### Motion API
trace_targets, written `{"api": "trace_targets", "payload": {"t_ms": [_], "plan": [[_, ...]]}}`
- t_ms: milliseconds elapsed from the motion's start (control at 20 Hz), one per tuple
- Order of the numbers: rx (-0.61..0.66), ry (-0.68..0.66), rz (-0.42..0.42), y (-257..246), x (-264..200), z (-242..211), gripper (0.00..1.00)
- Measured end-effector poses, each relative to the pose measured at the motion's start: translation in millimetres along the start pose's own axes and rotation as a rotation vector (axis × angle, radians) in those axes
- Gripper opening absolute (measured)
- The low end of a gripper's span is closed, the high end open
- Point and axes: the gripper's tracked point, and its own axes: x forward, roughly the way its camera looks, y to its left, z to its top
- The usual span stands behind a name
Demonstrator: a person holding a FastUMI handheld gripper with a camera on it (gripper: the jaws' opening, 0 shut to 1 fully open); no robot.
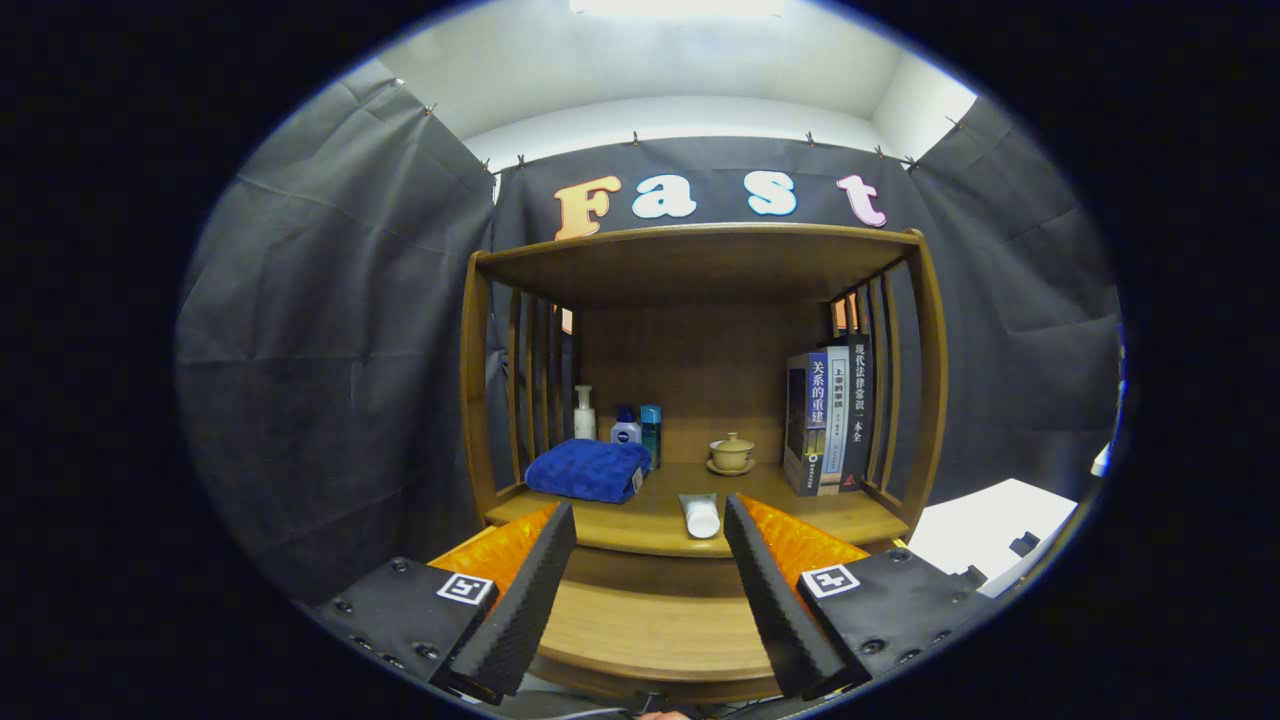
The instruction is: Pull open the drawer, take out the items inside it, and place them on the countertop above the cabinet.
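- Gripper view: gripper (650,520) held its fingers spread apart, empty, before the wooden cabinet (700,400).
- White tube (702,516) lay on the cabinet's countertop (640,525), between the fingertips.
- Drawer front (655,630) sat below the countertop.
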Motion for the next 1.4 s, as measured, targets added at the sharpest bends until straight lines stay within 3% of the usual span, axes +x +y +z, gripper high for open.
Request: {"api": "trace_targets", "payload": {"t_ms": [450, 850, 1200, 1400], "plan": [[0.016, 0.055, 0.025, 27, -45, -66, 0.96], [0.133, 0.113, -0.078, -6, -55, -132, 0.96], [0.073, 0.176, -0.090, -13, -58, -176, 0.96], [0.056, 0.172, -0.093, -10, -57, -180, 0.96]]}}
